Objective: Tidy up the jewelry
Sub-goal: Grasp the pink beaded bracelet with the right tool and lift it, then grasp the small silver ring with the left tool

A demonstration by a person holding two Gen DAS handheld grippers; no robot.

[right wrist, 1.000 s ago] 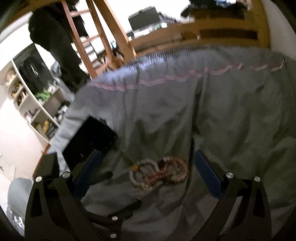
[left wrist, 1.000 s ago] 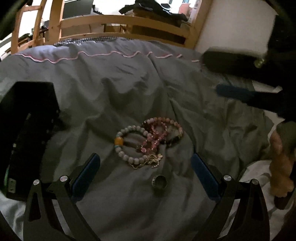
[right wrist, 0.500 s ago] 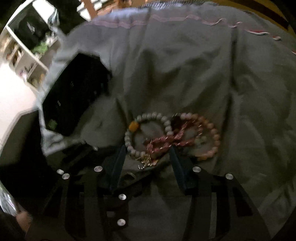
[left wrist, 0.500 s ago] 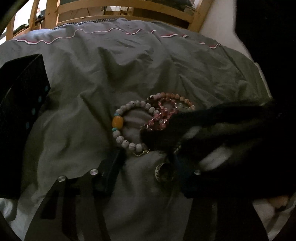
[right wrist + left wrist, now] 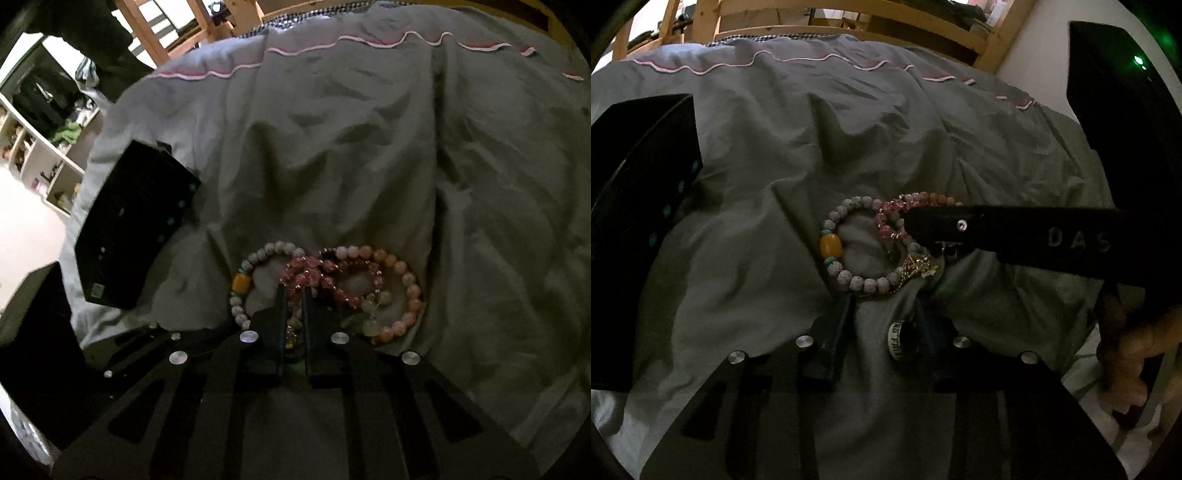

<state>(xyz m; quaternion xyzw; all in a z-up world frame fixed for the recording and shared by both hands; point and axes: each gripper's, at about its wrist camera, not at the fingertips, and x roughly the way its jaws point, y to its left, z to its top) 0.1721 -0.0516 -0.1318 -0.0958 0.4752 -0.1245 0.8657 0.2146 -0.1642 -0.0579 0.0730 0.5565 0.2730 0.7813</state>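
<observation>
A pile of jewelry lies on a grey duvet (image 5: 886,140). It holds a white bead bracelet (image 5: 846,275) with an amber bead, a pink crystal bracelet (image 5: 306,271) with a gold charm (image 5: 918,264), and a peach bead bracelet (image 5: 410,291). A dark lettered ring (image 5: 899,339) lies apart, nearer me. My left gripper (image 5: 882,306) is closing, with the ring between its fingers, against the right one and clear of the left. My right gripper (image 5: 293,291) reaches in from the right in the left wrist view (image 5: 916,229). It is shut on the pink crystal bracelet.
A black box (image 5: 129,229) stands on the duvet left of the jewelry, also in the left wrist view (image 5: 639,221). A wooden bed frame (image 5: 849,22) runs along the far edge. A hand (image 5: 1126,354) holds the right gripper's handle. Shelves (image 5: 44,155) stand beyond the bed's left side.
Both grippers came down onto the jewelry and their jaws narrowed from wide open. The right one closed on the pink bracelet; the left one drew in around the ring.
</observation>
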